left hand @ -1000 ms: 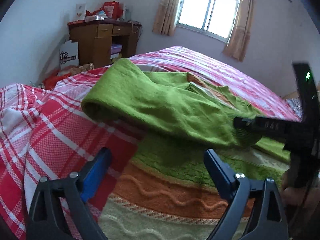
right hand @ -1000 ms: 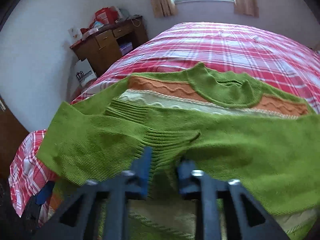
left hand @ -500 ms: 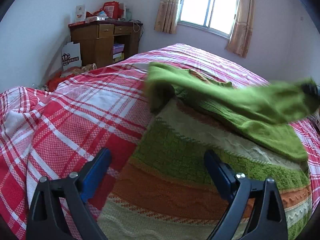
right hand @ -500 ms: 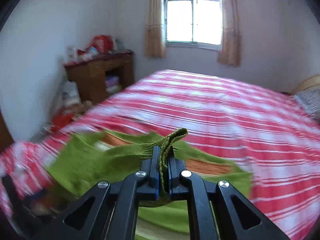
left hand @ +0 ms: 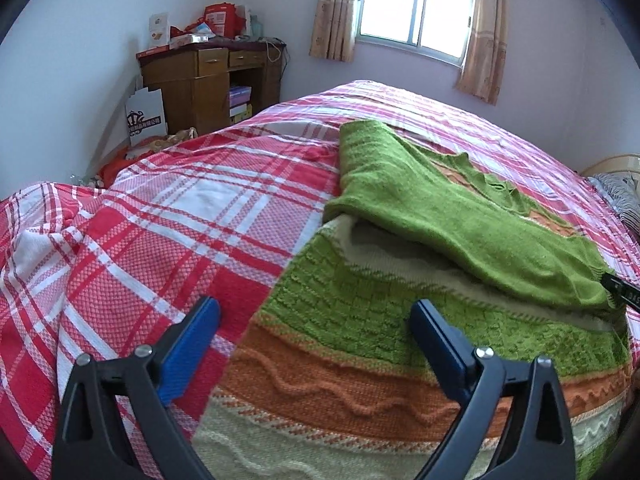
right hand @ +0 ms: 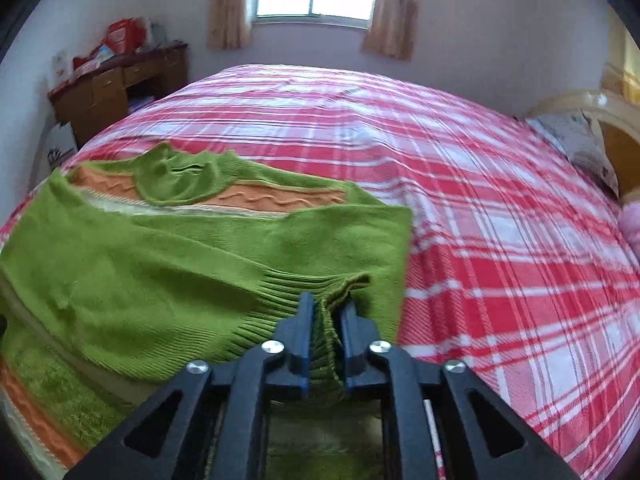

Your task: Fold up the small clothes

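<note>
The green sweater (left hand: 360, 344) lay on the bed with the red plaid bedspread (left hand: 192, 220), filling the lower centre and right of the left wrist view. Half a second earlier its sleeve (right hand: 168, 280) hung in the air; now it was laid across the body of the sweater, from the upper centre down to the right edge. This meant, I judge, that the first sleeve fold was almost finished and only the release remained. The right claw (right hand: 325, 320) was closed on the ribbed cuff (right hand: 332, 292), low in the centre of the right wrist view. The left claw (left hand: 316, 320) was wide open and held nothing, above the sweater's hem. There was no container in the task area; only a wooden desk (left hand: 204, 80) with drawers stood in the upper left, with red packages on top.
</note>
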Available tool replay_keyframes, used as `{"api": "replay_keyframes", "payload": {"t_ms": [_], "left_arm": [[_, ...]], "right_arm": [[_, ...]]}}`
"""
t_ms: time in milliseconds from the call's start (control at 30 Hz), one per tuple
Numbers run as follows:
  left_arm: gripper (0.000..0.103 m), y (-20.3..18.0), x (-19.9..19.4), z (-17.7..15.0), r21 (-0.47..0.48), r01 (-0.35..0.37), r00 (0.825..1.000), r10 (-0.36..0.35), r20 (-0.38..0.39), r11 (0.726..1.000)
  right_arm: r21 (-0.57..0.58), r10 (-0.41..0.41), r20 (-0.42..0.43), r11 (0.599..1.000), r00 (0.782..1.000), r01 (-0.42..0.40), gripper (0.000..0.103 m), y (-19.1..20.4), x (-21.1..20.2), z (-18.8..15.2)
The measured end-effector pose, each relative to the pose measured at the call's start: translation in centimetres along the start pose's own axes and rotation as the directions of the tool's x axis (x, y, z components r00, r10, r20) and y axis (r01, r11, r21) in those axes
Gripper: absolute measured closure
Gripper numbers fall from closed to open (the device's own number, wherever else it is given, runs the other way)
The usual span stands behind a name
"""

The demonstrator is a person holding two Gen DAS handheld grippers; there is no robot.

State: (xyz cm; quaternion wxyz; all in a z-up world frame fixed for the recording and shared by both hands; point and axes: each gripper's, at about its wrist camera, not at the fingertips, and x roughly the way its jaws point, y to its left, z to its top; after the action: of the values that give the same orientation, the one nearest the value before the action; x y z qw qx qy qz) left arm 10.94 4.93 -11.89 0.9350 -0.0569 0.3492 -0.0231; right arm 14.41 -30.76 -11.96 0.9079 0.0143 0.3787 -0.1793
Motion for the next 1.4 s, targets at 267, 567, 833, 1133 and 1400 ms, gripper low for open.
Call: {"api": "replay_keyframes", "payload": {"t_ms": [267, 567, 833, 1133, 1400], "left_arm": [[0.002, 0.0, 0.4, 0.1, 0.002, 0.005, 1.000, -0.005, -0.001, 1.000], [0.000, -0.2, 0.5, 0.1, 0.021, -0.002, 1.000, 0.002, -0.012, 1.000], [0.000, -0.2, -0.5, -0.1, 0.072, 0.014, 0.999, -0.011, -0.045, 0.997], [0.000, 1.4, -8.3, -4.5, 0.186, 0.083, 0.996, -0.084, -0.005, 0.979], [0.000, 4.4, -12.4, -6.9, 0.174, 0.181, 0.982, -0.168, -0.084, 0.968]], "right_arm": [[0.144, 0.047, 0.099, 0.988, 0.994, -0.061, 0.088, -2.4, -4.9, -0.7], [0.091, 0.225, -0.054, 0.971, 0.973, -0.220, 0.088, 0.5, -1.2, -1.8], [0.067, 0.212, 0.138, 0.973, 0.967, -0.223, 0.086, -3.9, -12.2, -4.1], [-0.019, 0.287, 0.180, 0.957, 0.941, -0.288, 0.033, -8.7, -23.0, -11.4], [0.001, 0.431, -0.096, 0.902, 0.897, -0.433, 0.033, -7.9, -21.9, -18.9]]}}
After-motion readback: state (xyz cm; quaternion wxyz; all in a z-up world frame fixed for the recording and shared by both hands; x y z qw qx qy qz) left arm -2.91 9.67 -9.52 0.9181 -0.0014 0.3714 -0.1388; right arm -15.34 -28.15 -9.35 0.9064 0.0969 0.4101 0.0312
